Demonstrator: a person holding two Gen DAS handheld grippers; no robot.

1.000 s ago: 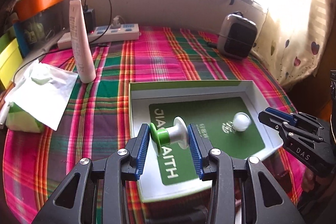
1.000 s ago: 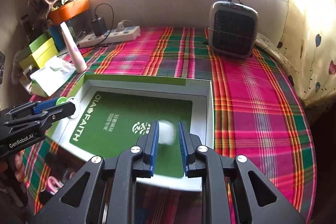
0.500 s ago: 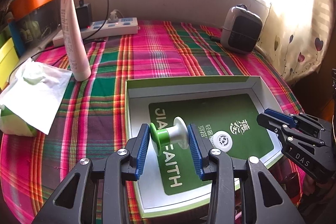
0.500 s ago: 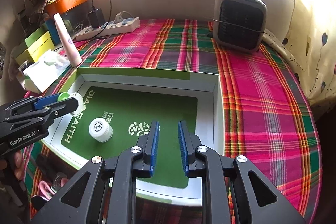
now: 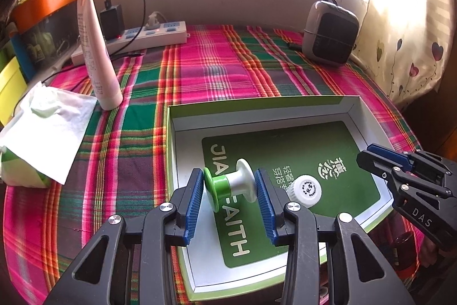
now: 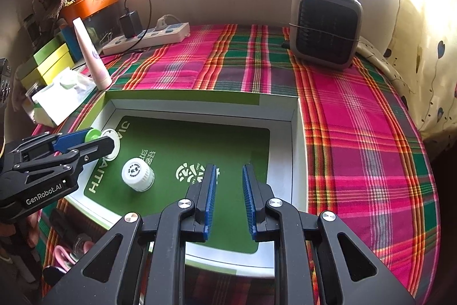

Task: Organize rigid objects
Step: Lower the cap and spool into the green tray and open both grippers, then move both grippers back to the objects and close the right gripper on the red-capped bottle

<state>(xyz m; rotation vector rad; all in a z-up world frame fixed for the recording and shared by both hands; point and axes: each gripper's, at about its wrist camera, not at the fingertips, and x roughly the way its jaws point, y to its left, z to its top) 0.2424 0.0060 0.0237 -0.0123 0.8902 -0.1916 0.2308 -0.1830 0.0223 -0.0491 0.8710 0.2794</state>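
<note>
Work is part done: a small white ribbed-cap bottle (image 6: 137, 174) lies inside the shallow green-floored box (image 5: 257, 116). Beside the bottle, over the box, a green-and-white plastic spool (image 5: 230, 185) is pinched by the left gripper (image 5: 230, 195). Nothing is held by the narrowly gapped right gripper (image 6: 228, 200). Below the box, perhaps more things wait.

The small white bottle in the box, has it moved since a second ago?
Yes. The small white bottle left the right gripper and now lies left of it in the box, by the printed logo.

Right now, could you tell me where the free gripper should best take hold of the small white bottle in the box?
Probably from above, pads on opposite sides of the ribbed cap: the white bottle stands upright on the box floor, clear all round.
</note>
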